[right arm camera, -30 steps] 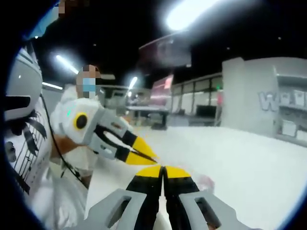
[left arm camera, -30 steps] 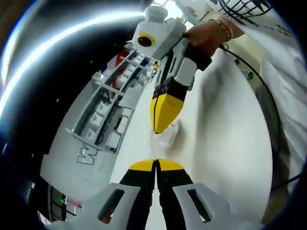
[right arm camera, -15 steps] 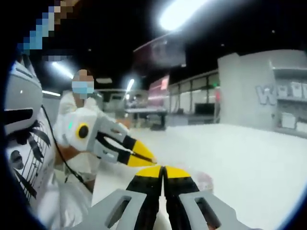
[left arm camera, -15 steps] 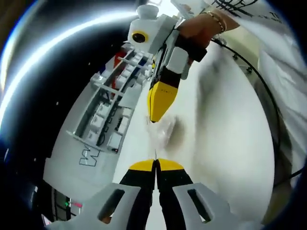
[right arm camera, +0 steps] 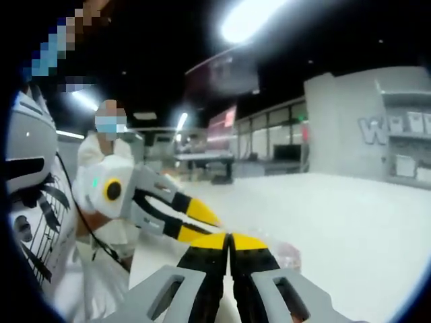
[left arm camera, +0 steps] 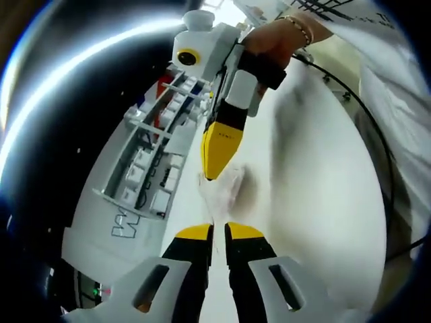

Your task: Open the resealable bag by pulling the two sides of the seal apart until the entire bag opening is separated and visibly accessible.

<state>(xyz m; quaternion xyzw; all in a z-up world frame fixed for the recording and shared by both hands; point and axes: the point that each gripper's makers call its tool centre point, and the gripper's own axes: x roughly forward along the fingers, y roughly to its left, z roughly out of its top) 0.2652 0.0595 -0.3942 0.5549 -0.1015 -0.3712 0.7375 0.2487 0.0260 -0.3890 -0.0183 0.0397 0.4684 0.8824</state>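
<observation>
In the left gripper view, the left gripper (left arm camera: pixel 217 232) is seen nearest, its yellow-tipped jaws set slightly apart with a narrow gap; a thin edge of the clear resealable bag (left arm camera: pixel 222 192) runs down into that gap, but whether it is pinched cannot be told. Just beyond, the bag is seen as a crumpled clear film stretched between the two grippers above the white table (left arm camera: pixel 323 202), its long axis running roughly from the near jaws up toward the right gripper (left arm camera: pixel 212 173). The right gripper's yellow jaws are seen together as one point, touching the bag's far upper edge. Behind it a hand (left arm camera: pixel 273 44) with a bracelet is seen on the gripper body, and a black cable (left arm camera: pixel 367 121) is laid across the table. Farther off, a white shelf unit (left arm camera: pixel 151 158) with small boxes is seen. In the right gripper view, the right gripper (right arm camera: pixel 229 237) is seen nearest with jaws pressed together; a small patch of clear film (right arm camera: pixel 286 254) is visible just right of the tips, so little of the bag's direction can be judged here. The left gripper (right arm camera: pixel 209 225) is seen coming in from the left with its jaws parted. Far back, a person in white (right arm camera: pixel 104 155) and lit partitions (right arm camera: pixel 276 145) are seen.
</observation>
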